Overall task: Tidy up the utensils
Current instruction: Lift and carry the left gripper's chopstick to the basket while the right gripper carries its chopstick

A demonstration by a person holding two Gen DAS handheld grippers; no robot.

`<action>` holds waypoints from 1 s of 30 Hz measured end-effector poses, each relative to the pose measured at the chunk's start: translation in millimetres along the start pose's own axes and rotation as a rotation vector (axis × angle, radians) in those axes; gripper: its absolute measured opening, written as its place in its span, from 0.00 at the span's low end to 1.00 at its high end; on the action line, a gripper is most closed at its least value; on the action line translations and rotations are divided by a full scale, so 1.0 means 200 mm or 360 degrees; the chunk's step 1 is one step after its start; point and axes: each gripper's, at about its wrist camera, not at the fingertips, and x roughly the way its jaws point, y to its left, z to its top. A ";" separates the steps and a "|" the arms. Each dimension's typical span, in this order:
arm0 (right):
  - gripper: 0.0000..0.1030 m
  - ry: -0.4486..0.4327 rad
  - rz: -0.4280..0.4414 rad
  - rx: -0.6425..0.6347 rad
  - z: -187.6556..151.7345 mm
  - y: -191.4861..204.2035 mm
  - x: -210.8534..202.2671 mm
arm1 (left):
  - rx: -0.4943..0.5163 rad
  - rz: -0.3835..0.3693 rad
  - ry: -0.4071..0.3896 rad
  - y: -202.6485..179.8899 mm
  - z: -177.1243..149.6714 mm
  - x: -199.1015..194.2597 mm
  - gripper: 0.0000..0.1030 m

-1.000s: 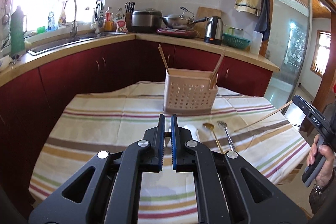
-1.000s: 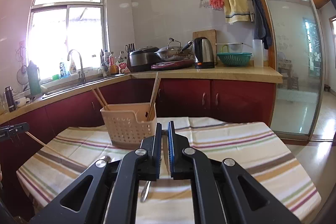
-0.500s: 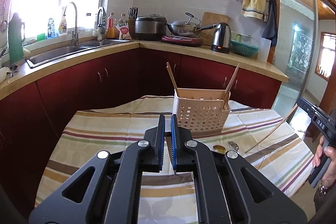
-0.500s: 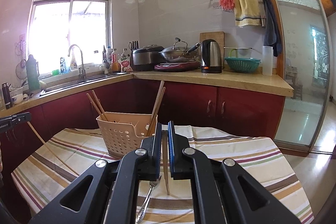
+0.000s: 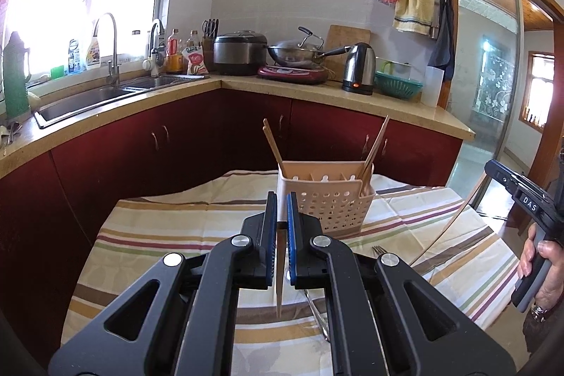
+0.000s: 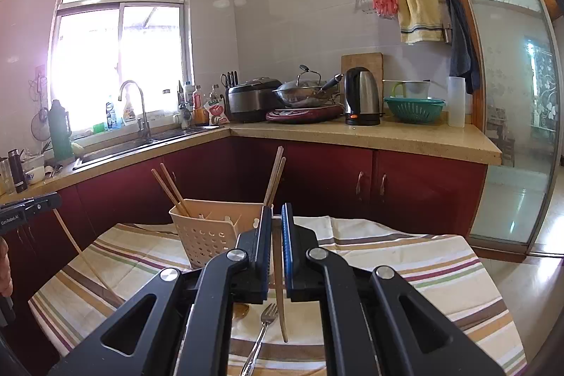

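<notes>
A beige perforated utensil basket (image 5: 326, 201) (image 6: 208, 235) stands on the striped tablecloth with several chopsticks leaning in it. My left gripper (image 5: 282, 210) is shut on a wooden chopstick (image 5: 279, 273) that hangs down between the pads, raised above the table in front of the basket. My right gripper (image 6: 276, 228) is shut on another chopstick (image 6: 280, 298), held right of the basket. A fork (image 6: 262, 330) (image 5: 379, 250) and a gold spoon (image 6: 240, 309) lie on the cloth. The right gripper also shows in the left wrist view (image 5: 490, 170), its chopstick (image 5: 444, 231) slanting down.
The table (image 5: 169, 228) is covered with a striped cloth. Red cabinets with a counter run behind it, bearing a sink (image 5: 88, 97), a rice cooker (image 5: 239, 53), a wok, a kettle (image 5: 359, 69) and a green colander (image 6: 414, 108). A glass door is at the right.
Both grippers have risen above the table, each with its chopstick, and the views now look more level at the basket. The fork and spoon stay on the cloth.
</notes>
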 end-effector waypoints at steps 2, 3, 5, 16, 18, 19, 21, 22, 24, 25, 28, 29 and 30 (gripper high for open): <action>0.06 0.0004 0.0001 -0.0004 0.01 0.00 0.01 | 0.0008 0.0002 -0.0011 0.00 0.02 0.00 0.06; 0.06 0.0005 0.0004 -0.0002 0.01 0.00 0.02 | 0.0011 0.0003 -0.0014 0.00 0.03 0.00 0.06; 0.06 0.0007 0.0008 0.0002 0.02 0.00 0.02 | 0.0015 0.0005 -0.0020 0.00 0.03 0.00 0.06; 0.06 0.0001 0.0060 0.0022 0.11 0.02 0.04 | -0.0011 -0.0060 -0.0008 -0.01 0.10 0.02 0.06; 0.06 -0.0004 0.0076 0.0029 0.14 0.02 0.05 | -0.0013 -0.0089 -0.0011 -0.02 0.15 0.02 0.06; 0.06 -0.0008 0.0092 0.0036 0.17 0.02 0.06 | -0.0012 -0.0100 -0.0012 -0.02 0.16 0.03 0.06; 0.06 -0.0020 0.0110 0.0037 0.21 0.02 0.06 | 0.0002 -0.0121 -0.0022 -0.03 0.21 0.03 0.06; 0.06 -0.0029 0.0119 0.0034 0.24 0.03 0.07 | 0.0010 -0.0126 -0.0025 -0.03 0.23 0.03 0.06; 0.06 -0.0044 0.0128 0.0021 0.28 0.03 0.07 | 0.0031 -0.0139 -0.0037 -0.04 0.28 0.04 0.06; 0.06 -0.0053 0.0138 0.0013 0.32 0.04 0.08 | 0.0040 -0.0147 -0.0047 -0.05 0.31 0.04 0.06; 0.06 -0.0061 0.0162 0.0013 0.38 0.05 0.11 | 0.0043 -0.0172 -0.0066 -0.06 0.39 0.06 0.06; 0.06 -0.0064 0.0168 0.0013 0.40 0.05 0.12 | 0.0040 -0.0182 -0.0076 -0.06 0.42 0.06 0.06; 0.06 -0.0068 0.0171 0.0012 0.42 0.05 0.13 | 0.0044 -0.0188 -0.0085 -0.07 0.45 0.07 0.06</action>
